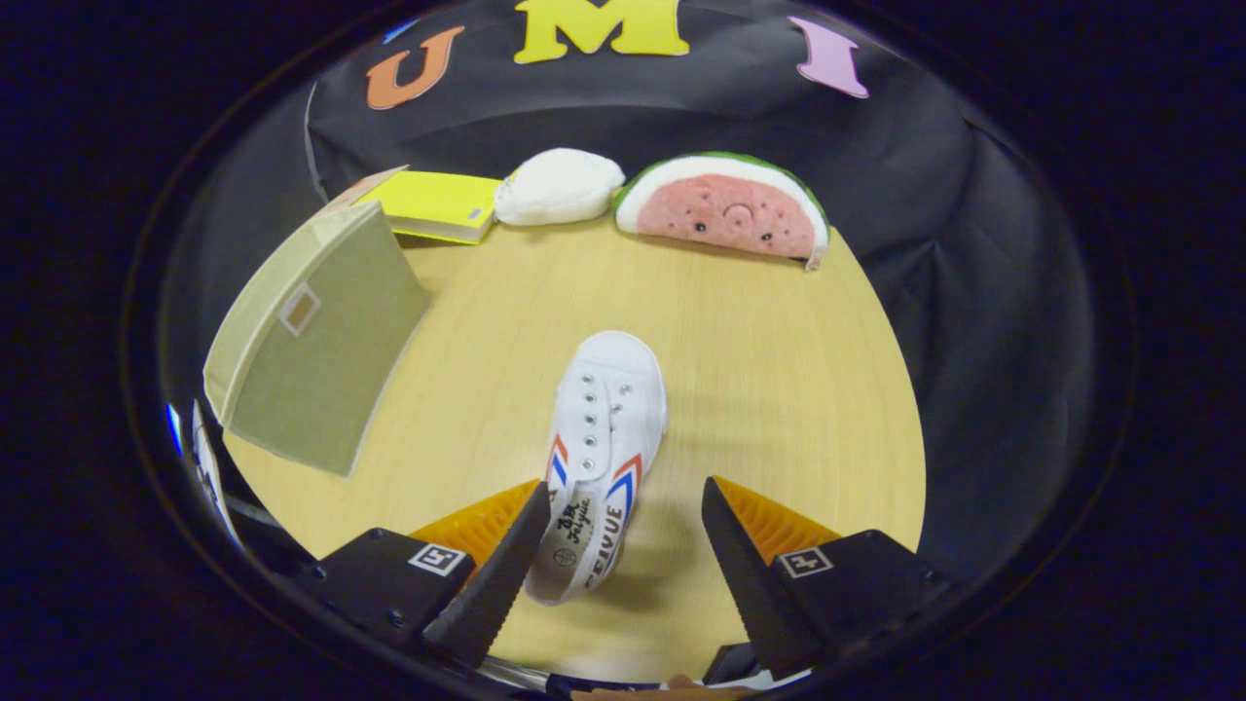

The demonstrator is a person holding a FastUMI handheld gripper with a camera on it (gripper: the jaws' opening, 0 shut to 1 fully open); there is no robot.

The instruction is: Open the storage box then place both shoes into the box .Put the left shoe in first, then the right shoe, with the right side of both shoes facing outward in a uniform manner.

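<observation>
A white canvas shoe (599, 448) with red and blue stripes lies on the wooden table (779, 389), toe pointing away from me. Its heel end sits between my fingers, close against the left finger (496, 574) and apart from the right one. My gripper (623, 506) is open, hovering over the shoe's rear half. The beige fabric storage box (316, 346) stands to the left of the shoe, its lid shut and a small label on its side.
Along the table's far edge lie a yellow book (438, 204), a white pouch (557, 187) and a plush watermelon slice (725, 206). Bare tabletop stretches to the right of the shoe. Black cloth walls surround the table.
</observation>
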